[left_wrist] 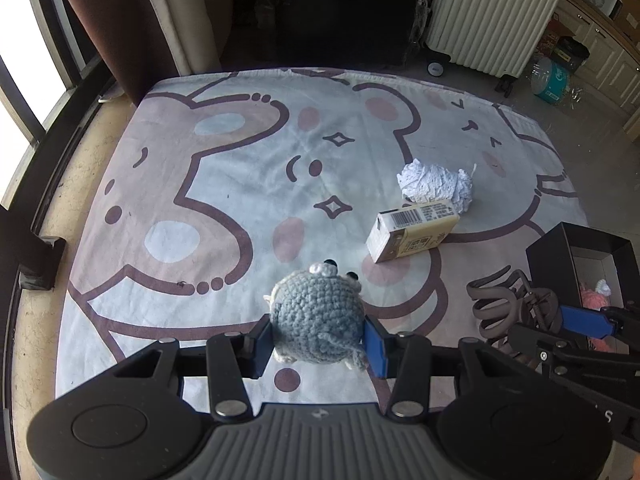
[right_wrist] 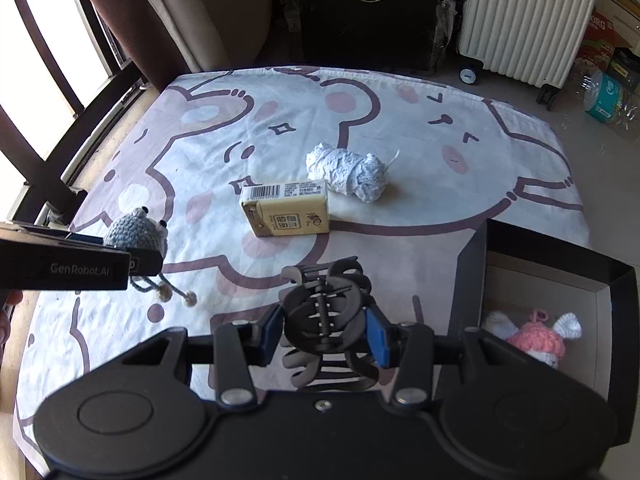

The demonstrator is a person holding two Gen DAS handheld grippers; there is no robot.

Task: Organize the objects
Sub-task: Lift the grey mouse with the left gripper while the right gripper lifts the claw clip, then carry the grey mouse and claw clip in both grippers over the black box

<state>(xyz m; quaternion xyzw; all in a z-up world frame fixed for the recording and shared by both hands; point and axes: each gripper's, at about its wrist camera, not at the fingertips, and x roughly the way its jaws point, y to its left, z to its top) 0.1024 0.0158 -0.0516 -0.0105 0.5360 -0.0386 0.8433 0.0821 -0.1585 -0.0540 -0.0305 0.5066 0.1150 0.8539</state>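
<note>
Premises: a lived-in domestic room, not a lab or workshop. Directly below and ahead of the gripper lies a cartoon-bear printed cloth (right_wrist: 280, 120) spread as the work surface. Beyond its far edge, ahead and to the right, stands a white ribbed suitcase (right_wrist: 524, 20) on wheels. Ahead and to the left hang a brown curtain (left_wrist: 100, 20) and a barred window (right_wrist: 44, 80). Far right: cream cabinets (left_wrist: 600, 52) and bagged household goods on the floor.

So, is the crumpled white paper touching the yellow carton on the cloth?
Cannot tell. In the left wrist view the crumpled paper overlaps the yellow carton; in the right wrist view their edges meet with no plain gap or contact.
</note>
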